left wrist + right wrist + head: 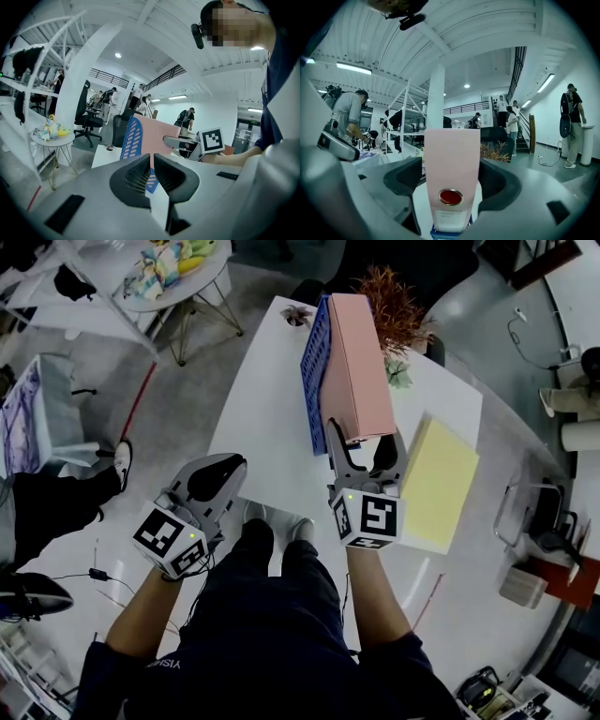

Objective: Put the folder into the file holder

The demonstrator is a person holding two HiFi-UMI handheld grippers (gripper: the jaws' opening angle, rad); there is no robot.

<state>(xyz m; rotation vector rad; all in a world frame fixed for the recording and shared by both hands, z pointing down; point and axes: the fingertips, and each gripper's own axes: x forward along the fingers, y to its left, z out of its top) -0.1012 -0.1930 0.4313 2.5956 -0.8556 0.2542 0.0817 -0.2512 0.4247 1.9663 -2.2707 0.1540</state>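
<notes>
- Folder (pixel 361 362): pink, rigid, red round mark on spine; stands upright in blue file holder (pixel 315 371) on table (pixel 253 442).
- Right gripper (pixel 367 439): jaws released, flanking folder spine.
- Left gripper (pixel 230 470): jaws clenched, empty, apart from folder.

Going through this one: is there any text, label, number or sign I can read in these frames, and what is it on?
No text is legible.
Pink folder, white spine label under the red ring: no print can be made out.
Marker cubes: black-and-white square patterns only, no letters.
Dark shirt: small white lettering, too small to read.
Green sign in the hall: too small to read.
</notes>
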